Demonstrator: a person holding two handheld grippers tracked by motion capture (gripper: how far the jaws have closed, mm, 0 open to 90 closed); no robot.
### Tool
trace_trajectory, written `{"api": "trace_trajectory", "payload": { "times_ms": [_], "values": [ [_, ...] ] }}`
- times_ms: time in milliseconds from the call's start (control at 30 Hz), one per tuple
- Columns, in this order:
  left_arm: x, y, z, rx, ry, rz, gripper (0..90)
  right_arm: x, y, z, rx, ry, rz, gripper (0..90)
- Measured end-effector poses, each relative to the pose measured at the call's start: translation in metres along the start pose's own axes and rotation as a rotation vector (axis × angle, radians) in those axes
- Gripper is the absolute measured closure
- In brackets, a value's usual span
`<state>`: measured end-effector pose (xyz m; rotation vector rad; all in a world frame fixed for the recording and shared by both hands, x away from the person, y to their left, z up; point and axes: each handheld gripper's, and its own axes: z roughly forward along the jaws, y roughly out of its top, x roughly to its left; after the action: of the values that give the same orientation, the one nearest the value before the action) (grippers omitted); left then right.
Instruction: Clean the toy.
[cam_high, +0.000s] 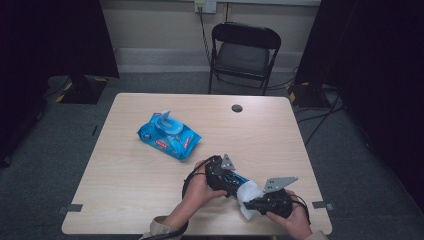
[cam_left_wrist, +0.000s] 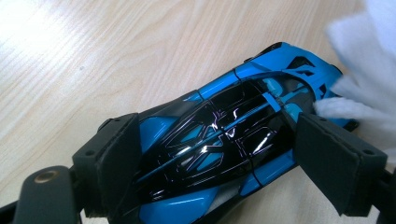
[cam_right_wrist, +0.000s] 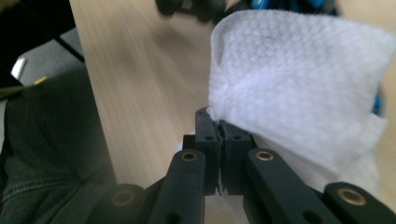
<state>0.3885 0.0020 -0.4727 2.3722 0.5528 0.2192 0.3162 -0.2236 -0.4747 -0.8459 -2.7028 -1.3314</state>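
**Toy car clamped, wipe pinched against its end**

Toy car, blue with a glossy black top, sits near the front edge of the table, toward its right corner. Your left gripper has it clamped across the body: in the left gripper view one black pad presses on each side of the car, and the car lies slanted between them with its far end pointing up and to the right.

Your right gripper has its jaws pressed together on a white wipe. In the right gripper view the two pads meet on a fold of the cloth, and the rest of the sheet fans out above and to the right of them. The wipe touches the end of the car that sticks out past your left gripper; in the left gripper view the white cloth lies against the car's far corner, just beside the right-hand pad.

A blue pack of wipes lies near the middle of the table, well apart from both hands, with its lid flap standing open. A black folding chair stands beyond the far edge.
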Motion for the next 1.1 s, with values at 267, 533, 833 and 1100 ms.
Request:
{"api": "trace_trajectory", "payload": {
  "times_ms": [267, 533, 833, 1100],
  "values": [
    [0.000, 0.001, -0.001, -0.002, -0.016, 0.004, 16.3, -0.033, 0.018, -0.022, -0.089, -0.097, 0.051, 88.0],
    [0.001, 0.000, -0.010, -0.023, -0.031, -0.009, 18.5, -0.066, 0.042, -0.008, -0.053, -0.192, 0.075, 87.3],
    [0.005, -0.008, -0.018, -0.033, -0.014, -0.026, 20.8, -0.083, 0.057, 0.028, 0.008, -0.227, 0.081, 81.2],
    [0.006, -0.014, -0.021, -0.023, -0.008, -0.040, 20.9, -0.083, 0.057, 0.026, 0.035, -0.277, 0.080, 58.9]
  ]
}}
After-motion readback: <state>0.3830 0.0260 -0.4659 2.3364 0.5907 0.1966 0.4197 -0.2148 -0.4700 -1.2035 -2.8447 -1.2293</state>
